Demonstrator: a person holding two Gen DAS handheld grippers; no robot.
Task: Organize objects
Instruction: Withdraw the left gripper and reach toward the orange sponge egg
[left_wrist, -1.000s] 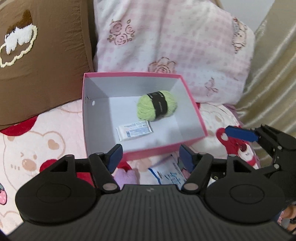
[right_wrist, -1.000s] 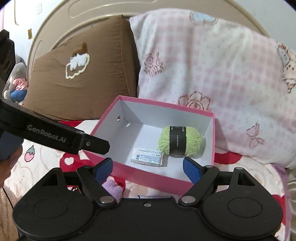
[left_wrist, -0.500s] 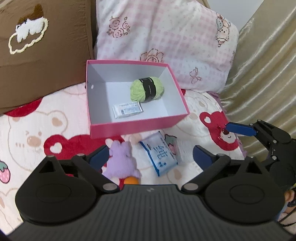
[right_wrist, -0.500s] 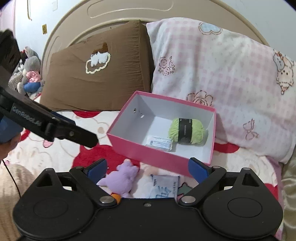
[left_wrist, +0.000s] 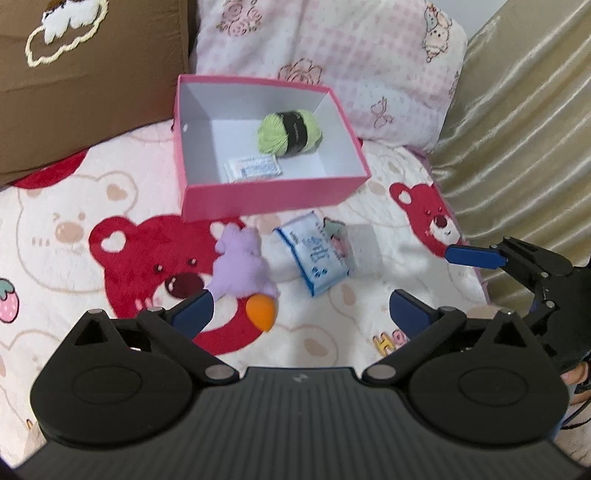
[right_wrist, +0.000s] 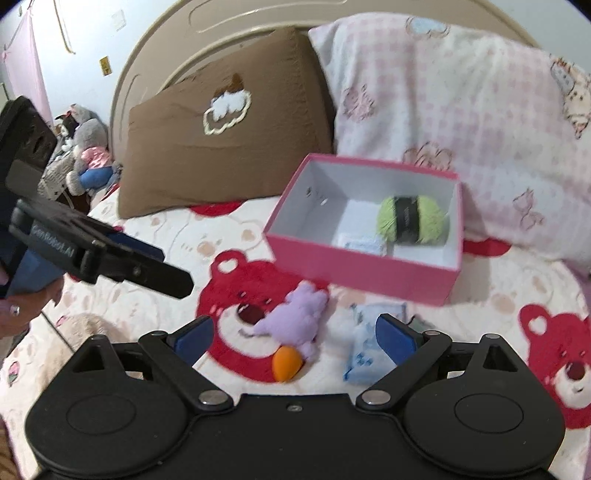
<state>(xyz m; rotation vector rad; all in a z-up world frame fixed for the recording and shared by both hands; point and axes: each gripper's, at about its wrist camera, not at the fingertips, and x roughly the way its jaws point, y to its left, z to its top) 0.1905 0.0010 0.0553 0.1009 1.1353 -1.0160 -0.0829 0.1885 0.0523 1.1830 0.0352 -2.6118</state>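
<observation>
You're sitting about halfway thru the tidy-up, judging by what's lying where. Both claws are hanging empty over the bedspread (left_wrist: 110, 229), pointing down toward the stuff.

Left gripper (left_wrist: 301, 310): jaws spread wide, nothing btwn them. Right gripper (right_wrist: 293, 338): jaws also spread, nothing pinched; the toy and packet are only showing thru the gap, lying on the bed below.

Done so far: the pink box (left_wrist: 273, 199) is sitting well ahead of both claws, up against the pillows, w/ two things already lying inside: the green yarn ball (left_wrist: 290, 133) toward the far right of its floor, and a small white packet (left_wrist: 253, 168) just nearer the front wall.

Left to do, all lying outside the box, btwn it and your claws:
- purple plush toy (left_wrist: 242, 266) w/ its orange tip, just ahead of the left claw's left finger, nearly touching it in the left wrist view.
- blue-white tissue pack (left_wrist: 314, 254), ahead and centre-right of the left claw; in the right wrist view (right_wrist: 369, 339) it's sitting right behind the right claw's right finger.
- a small clear/grey wrapper thing (left_wrist: 360, 247) touching the pack's right side; too blurred to tell what it is.

So prob. three items are waiting. The plush looks closest for the left claw, the pack for the right.
</observation>
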